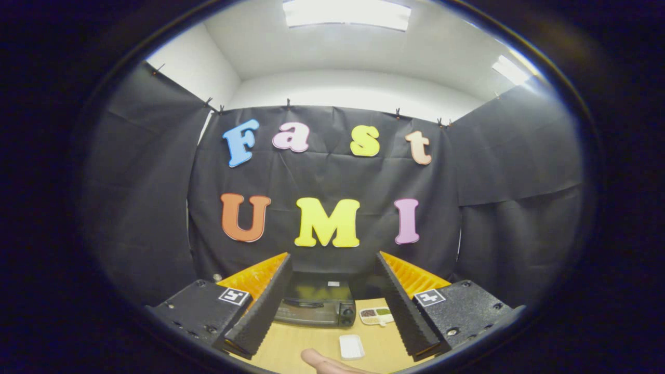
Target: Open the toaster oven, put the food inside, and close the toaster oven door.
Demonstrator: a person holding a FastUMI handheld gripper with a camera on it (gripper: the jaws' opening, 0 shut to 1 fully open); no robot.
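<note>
- Gripper view has my gripper [332, 311] held above the wooden table [291, 345], looking level toward the back of the booth, with more wall and ceiling in sight than tabletop.
- I see both fingers [260, 311] spread wide, well apart from each other, and nothing sits between them or touches either one; the tool is carrying nothing.
- Straight ahead, beyond the fingertips and framed in the gap between them, stands the toaster oven [316, 302]. It sits at the far side of the table against the black cloth wall [332, 176].
- I read its door [306, 310] as closed, standing upright with the handle bar across the upper part of the front; the knobs [347, 315] are at the right end of the front.
- Just beside the oven's right side lies a small divided dish [376, 315] with dark and green food in its compartments. I cannot tell what the food is.
- Nearer to me than that dish, between the fingers and closer to the right one, a small white rectangular tray [351, 346] lies flat on the wood; whether it holds anything I cannot tell.
- A person's hand [324, 363] reaches onto the table at the near edge, just left of the white tray and apart from it.
- Ceiling lights [347, 13] glow above the cloth.
</note>
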